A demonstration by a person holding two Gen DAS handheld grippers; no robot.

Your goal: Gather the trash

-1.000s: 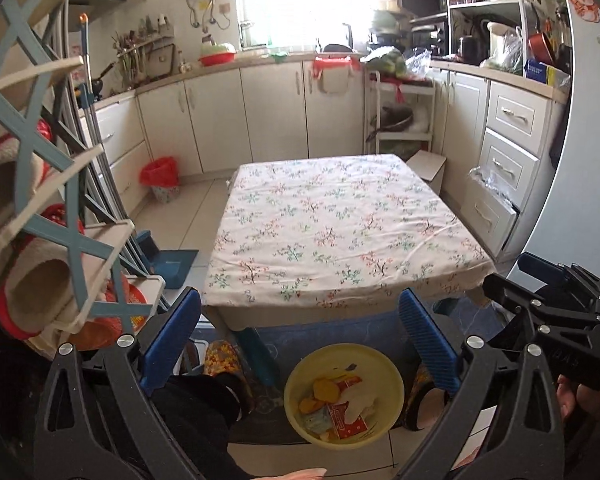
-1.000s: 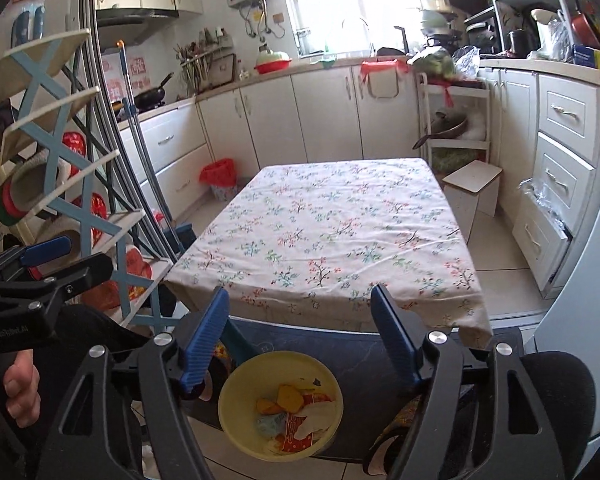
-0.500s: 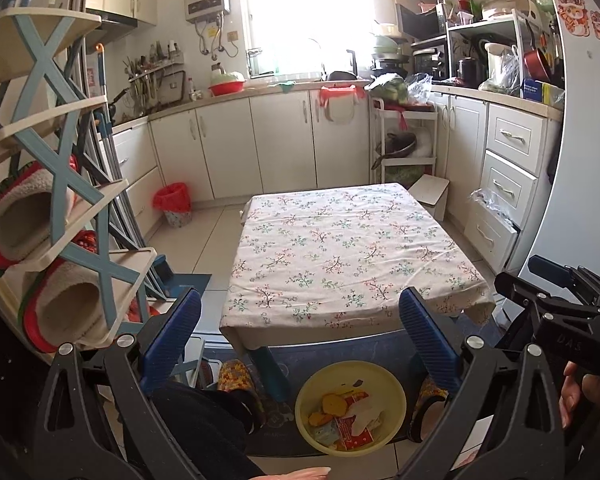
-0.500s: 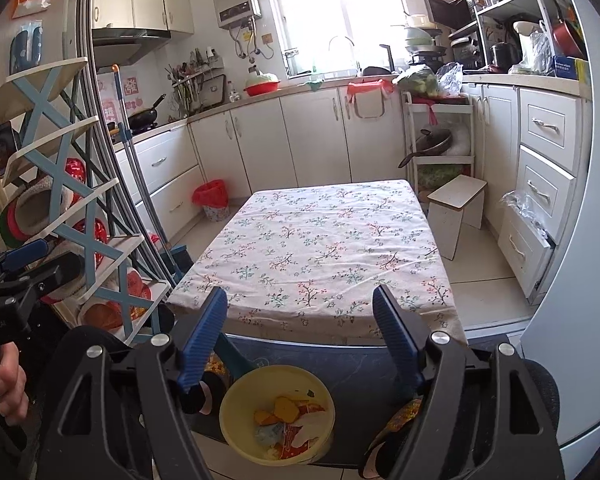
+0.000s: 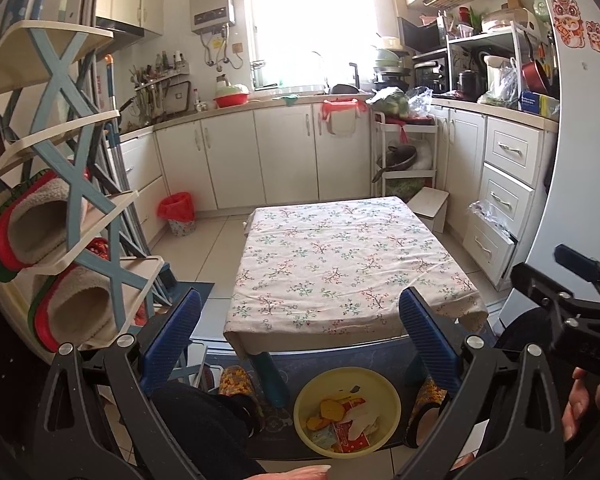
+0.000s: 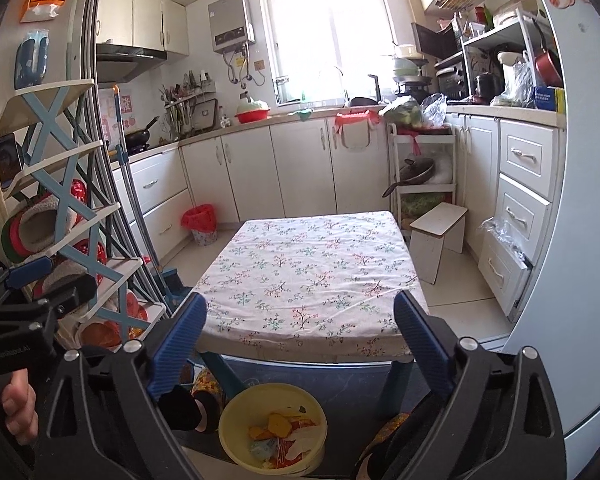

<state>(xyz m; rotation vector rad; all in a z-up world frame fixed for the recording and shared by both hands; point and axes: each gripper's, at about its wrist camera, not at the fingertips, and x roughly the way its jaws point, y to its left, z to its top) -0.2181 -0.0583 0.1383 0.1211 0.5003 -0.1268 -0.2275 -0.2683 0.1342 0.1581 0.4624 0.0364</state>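
Note:
A yellow bowl (image 5: 388, 400) (image 6: 236, 412) stands on the floor in front of the low table, between a person's slippered feet. In it lie orange peel (image 5: 328, 410), a red wrapper (image 5: 348, 436) and crumpled white paper (image 6: 306, 438). My left gripper (image 5: 300, 330) is held above it, open, with nothing between its blue pads. My right gripper (image 6: 300, 330) hangs above the bowl too; its jaws are opening and nothing is between them. Each gripper shows at the side of the other's view.
The low table (image 5: 352, 268) (image 6: 312, 276) wears a floral cloth with nothing on it. A shoe rack (image 5: 60, 216) with slippers stands on the left. A red-lined waste bin (image 5: 178, 214), a small stool (image 6: 440, 236), white cabinets and a fridge (image 6: 580, 240) ring the tiled floor.
Both grippers have risen and tilted up, so the bowl has sunk lower in both views and more of the kitchen shows. The right gripper's pads stand wider apart.

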